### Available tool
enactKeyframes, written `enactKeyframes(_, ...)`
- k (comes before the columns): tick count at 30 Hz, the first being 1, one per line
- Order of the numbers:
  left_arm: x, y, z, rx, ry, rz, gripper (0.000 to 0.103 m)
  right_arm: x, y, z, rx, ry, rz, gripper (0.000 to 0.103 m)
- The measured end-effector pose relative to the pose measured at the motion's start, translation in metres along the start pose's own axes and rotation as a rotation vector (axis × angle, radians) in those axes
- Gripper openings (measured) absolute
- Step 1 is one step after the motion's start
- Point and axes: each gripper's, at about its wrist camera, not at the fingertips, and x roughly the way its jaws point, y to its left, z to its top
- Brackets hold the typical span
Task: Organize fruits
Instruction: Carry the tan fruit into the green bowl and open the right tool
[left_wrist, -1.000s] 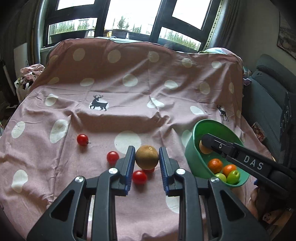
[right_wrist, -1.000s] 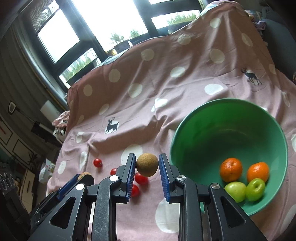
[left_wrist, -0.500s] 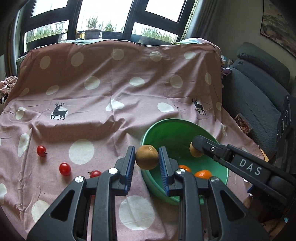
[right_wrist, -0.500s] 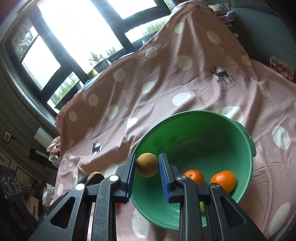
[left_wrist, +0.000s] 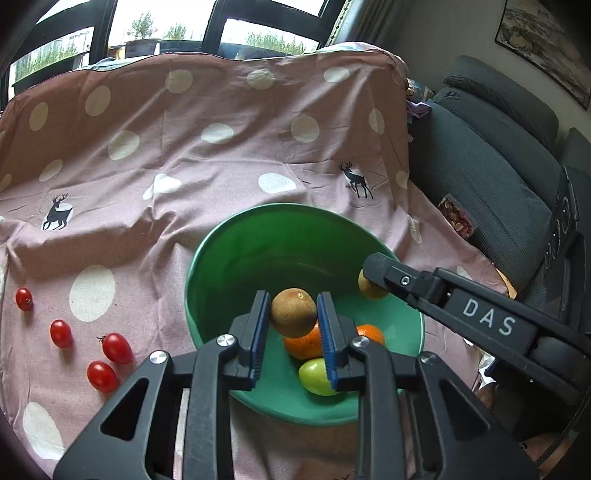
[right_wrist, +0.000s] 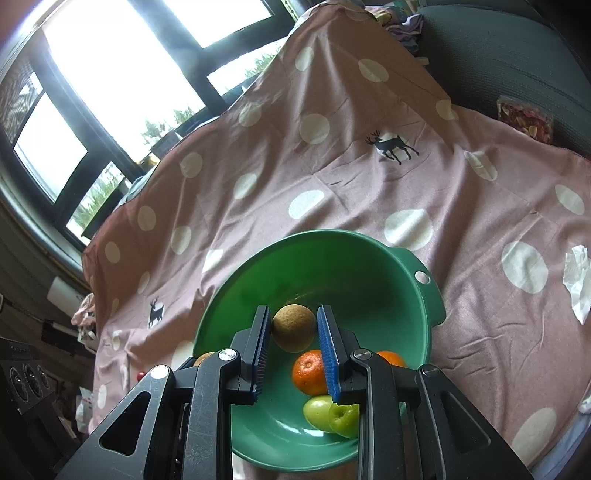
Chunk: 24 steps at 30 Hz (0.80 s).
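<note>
A green bowl (left_wrist: 229, 258) (right_wrist: 424, 325) sits on a pink dotted cloth. My left gripper (left_wrist: 293, 314) is shut on a round brown fruit (left_wrist: 293, 312) and hangs over the bowl. My right gripper (right_wrist: 293, 328) is shut on a second brown fruit (right_wrist: 293, 326), also over the bowl; in the left wrist view that fruit (left_wrist: 369, 290) shows at its black finger. Inside the bowl lie two oranges (left_wrist: 304, 345) (right_wrist: 308, 371) and green apples (left_wrist: 314, 376) (right_wrist: 330, 413). Several cherry tomatoes (left_wrist: 116, 347) lie on the cloth left of the bowl.
A dark grey sofa (left_wrist: 498, 155) stands right of the cloth, with a small snack packet (left_wrist: 456, 218) at its edge. A crumpled white paper (right_wrist: 576, 284) lies on the cloth at the right. Windows with plants run along the back.
Both grippers carried their brown fruits to the right, from above the cloth and tomatoes to above the bowl. The bowl now fills the middle of both views.
</note>
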Motion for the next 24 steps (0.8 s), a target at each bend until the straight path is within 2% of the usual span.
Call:
enactKeyframes(18,0.034,-0.012,-0.013,0.03,0.095,-0.049,0.026,0.015,-0.019,0.001,0.035,0.066,-0.05,0.028)
enactKeyframes(24,0.038,-0.014,-0.014,0.043,0.096,-0.055,0.026,0.019,-0.02,0.0,0.031,0.079,-0.053,0.028)
